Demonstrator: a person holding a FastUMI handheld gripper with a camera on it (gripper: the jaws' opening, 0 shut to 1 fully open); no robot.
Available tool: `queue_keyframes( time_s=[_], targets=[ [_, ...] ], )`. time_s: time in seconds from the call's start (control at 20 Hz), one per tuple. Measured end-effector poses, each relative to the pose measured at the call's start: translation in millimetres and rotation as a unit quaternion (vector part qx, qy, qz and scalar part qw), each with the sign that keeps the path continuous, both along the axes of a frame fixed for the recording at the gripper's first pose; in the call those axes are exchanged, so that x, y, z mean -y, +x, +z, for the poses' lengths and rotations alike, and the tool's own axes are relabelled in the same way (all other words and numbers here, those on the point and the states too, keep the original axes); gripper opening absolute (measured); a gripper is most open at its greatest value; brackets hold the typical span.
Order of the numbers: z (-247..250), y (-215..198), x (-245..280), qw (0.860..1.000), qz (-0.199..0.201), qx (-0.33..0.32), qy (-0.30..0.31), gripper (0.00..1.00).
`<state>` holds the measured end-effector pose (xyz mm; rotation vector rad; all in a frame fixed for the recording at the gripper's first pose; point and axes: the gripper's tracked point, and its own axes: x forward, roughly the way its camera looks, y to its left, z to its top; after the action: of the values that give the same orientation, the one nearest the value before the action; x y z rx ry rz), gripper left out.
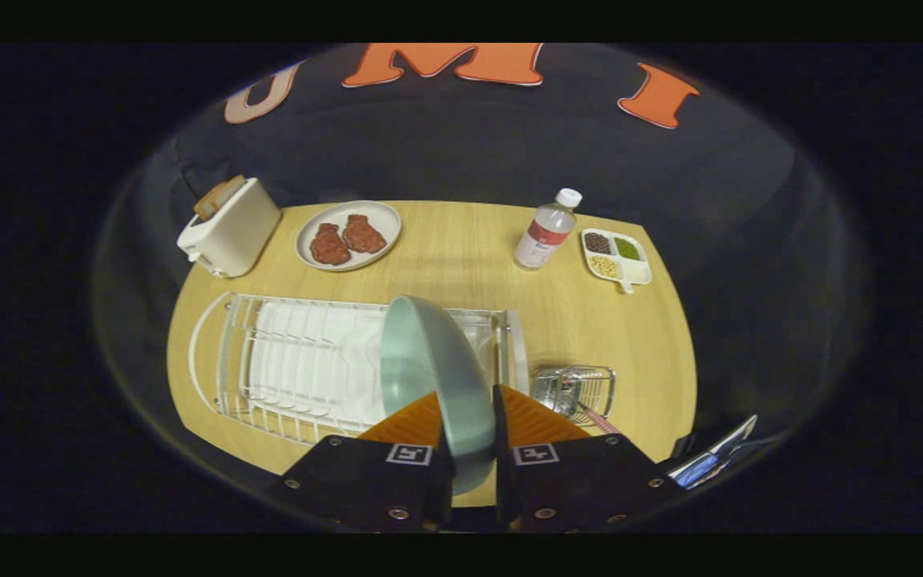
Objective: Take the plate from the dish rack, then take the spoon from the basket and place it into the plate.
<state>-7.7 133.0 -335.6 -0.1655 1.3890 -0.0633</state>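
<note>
— Orange fingers (409, 421) at the bottom centre of the frame are closed on the pale green plate (429, 361), one pad on each face, so the gripper (468, 425) has it edge-on between them.

— Where is it, relative to the rack?

— Over the right end of the white dish rack (293, 361), which fills the lower left. I can't tell if the rim has cleared the wires.

— And across the table?

— Upper left, a cream toaster (229, 227) with bread in it, then a plate of two meat patties (348, 236). Right of that a water bottle (546, 232) and a divided dish of beans (615, 256). Lower right, just beside the rack, sits the wire basket (575, 390); something pinkish pokes out that may be the spoon's handle.

— So which step?

— The first, I'd say: taking the plate out. Next it needs laying flat on bare wooden table (461, 256), then releasing, before going to the basket.
</note>
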Motion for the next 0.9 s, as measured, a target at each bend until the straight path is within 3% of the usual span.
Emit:
queue_keyframes(
  time_s=[0.5,0.7,0.9],
  targets=[
    [64.4,-56.7,34.2,0.996,-0.029,0.034,0.083,0.22],
    [68.5,-92.4,46.8,0.991,-0.049,0.024,0.122,0.22],
    [56.7,-125.8,72.9,0.991,-0.056,0.009,0.118,0.22]
  ],
)
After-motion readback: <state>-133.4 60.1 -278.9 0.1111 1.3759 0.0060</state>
